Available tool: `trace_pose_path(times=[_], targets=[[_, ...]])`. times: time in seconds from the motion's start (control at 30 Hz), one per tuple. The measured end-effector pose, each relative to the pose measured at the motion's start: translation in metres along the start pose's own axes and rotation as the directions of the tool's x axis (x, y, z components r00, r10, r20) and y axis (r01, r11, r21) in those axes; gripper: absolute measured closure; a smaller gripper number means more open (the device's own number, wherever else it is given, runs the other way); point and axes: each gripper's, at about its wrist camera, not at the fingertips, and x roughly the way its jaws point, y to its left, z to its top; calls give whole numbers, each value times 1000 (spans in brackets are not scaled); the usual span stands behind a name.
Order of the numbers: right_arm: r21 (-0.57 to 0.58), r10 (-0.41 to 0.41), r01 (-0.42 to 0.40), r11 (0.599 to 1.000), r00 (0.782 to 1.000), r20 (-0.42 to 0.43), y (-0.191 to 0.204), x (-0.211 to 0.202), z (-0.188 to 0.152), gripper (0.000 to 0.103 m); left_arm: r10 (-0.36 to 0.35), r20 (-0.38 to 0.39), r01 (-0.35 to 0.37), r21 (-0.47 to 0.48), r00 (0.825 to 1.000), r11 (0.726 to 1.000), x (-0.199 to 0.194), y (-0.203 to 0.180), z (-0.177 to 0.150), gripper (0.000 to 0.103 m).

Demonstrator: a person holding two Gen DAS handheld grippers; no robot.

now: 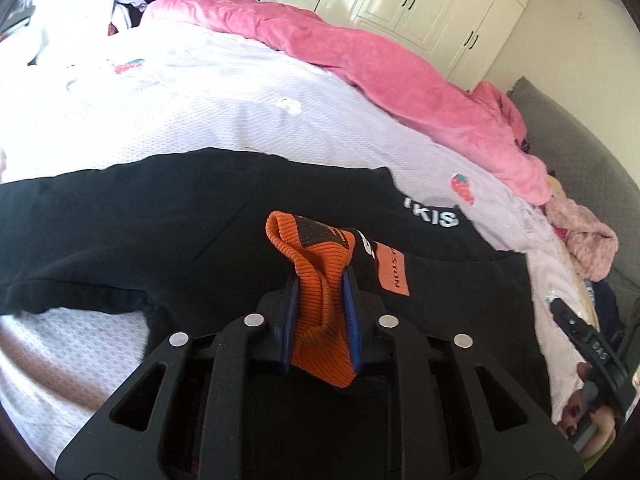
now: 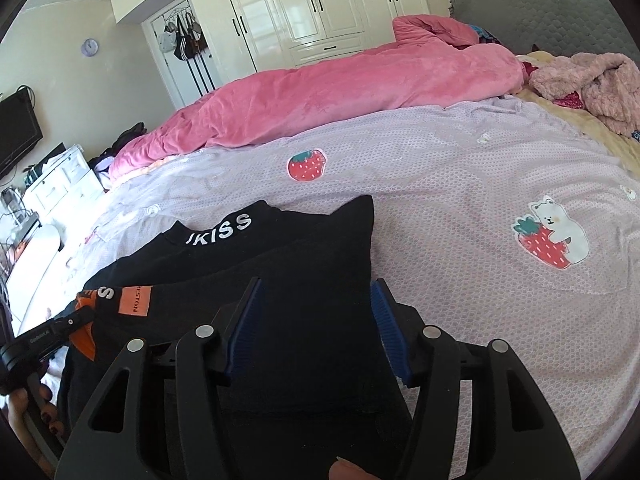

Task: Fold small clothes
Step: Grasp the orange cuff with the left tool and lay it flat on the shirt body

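Observation:
A small black garment point(image 1: 160, 224) with white letters and an orange label point(image 1: 394, 272) lies spread on the bed. My left gripper point(image 1: 320, 280) is shut on its orange ribbed cuff point(image 1: 308, 248), which bunches up between the blue pads and is lifted off the black cloth. In the right wrist view the same garment point(image 2: 312, 240) reaches under my right gripper point(image 2: 317, 282). Its jaws stand apart with black cloth lying between the fingers, and the pads do not visibly press on it. The left gripper's body and the orange cuff point(image 2: 86, 336) show at that view's lower left.
The lilac bed sheet point(image 2: 460, 184) with strawberry prints stretches to the right and far side. A pink quilt point(image 2: 320, 96) runs along the far edge. A fluffy pink garment point(image 2: 592, 84) lies by the grey headboard point(image 2: 540, 12). White wardrobes point(image 2: 304, 4) stand behind.

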Motion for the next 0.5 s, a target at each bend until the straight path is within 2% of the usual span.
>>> trace_pose_path(times=[0.1,0.23,0.3,0.33,0.43,0.5], targets=[[-8,8,-8,1000,1000,-2,3,-1,-1,49,7,14,-7,-24,1000,1000,-7,9,1,86],[-19,10,-9,1000,1000,3,6,-4,-2,49,58,62,-55,-61,996,997,-23,25,5,86],[-22,11,-11,1000,1000,1,7,-4,-1,49,86,90,-79,-70,992,994,-30,29,6,79],[-23,11,-11,1000,1000,1,6,-4,-1,49,86,96,-79,-73,992,994,-33,30,6,79],[-29,10,-10,1000,1000,4,7,-5,-1,49,98,118,-95,-27,988,995,-37,20,3,79],[-39,12,-12,999,1000,6,8,-6,-1,49,80,123,-84,25,989,996,-37,6,1,79]])
